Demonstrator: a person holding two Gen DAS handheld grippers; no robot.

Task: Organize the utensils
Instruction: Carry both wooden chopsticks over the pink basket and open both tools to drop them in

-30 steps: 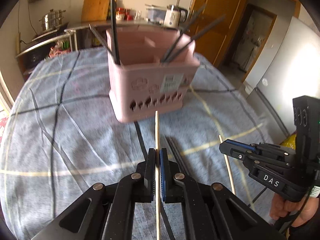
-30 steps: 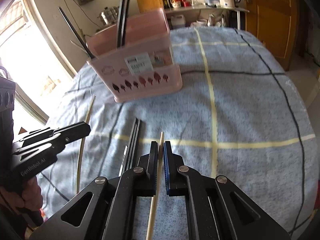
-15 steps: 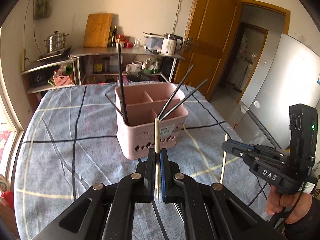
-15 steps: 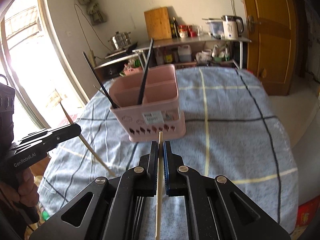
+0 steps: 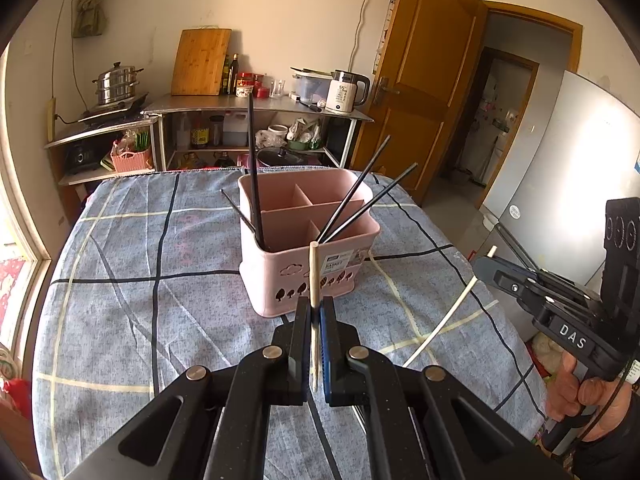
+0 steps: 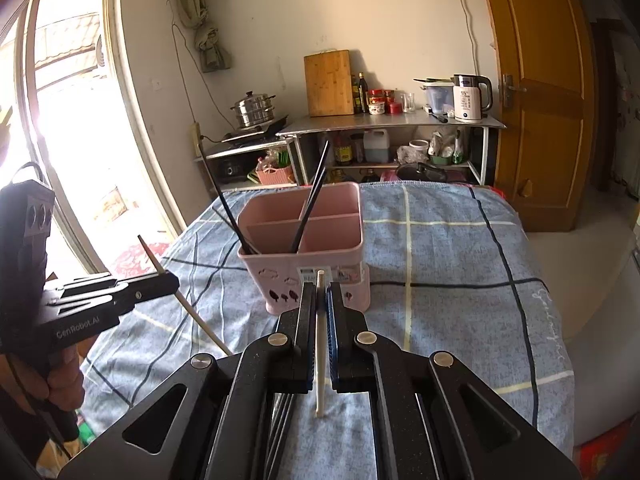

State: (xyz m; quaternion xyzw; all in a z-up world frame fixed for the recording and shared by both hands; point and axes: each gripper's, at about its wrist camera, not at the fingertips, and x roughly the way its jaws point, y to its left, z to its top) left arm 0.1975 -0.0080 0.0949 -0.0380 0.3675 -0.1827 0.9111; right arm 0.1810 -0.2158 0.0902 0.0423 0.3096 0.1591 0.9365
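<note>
Claws (image 5: 315,314) (image 6: 320,300) raised w/ chopsticks (image 5: 314,272).

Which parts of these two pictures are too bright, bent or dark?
Right wrist view: the window is washed out white and its frame bows. Left wrist view: the door leans from the fisheye lens, and the corners go black. The pink basket is sharp in both.

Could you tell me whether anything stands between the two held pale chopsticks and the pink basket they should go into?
Nothing visible does. The left gripper and right gripper each clamp a pale chopstick above the bare tablecloth, short of the pink basket; black chopsticks occupy some compartments.
</note>
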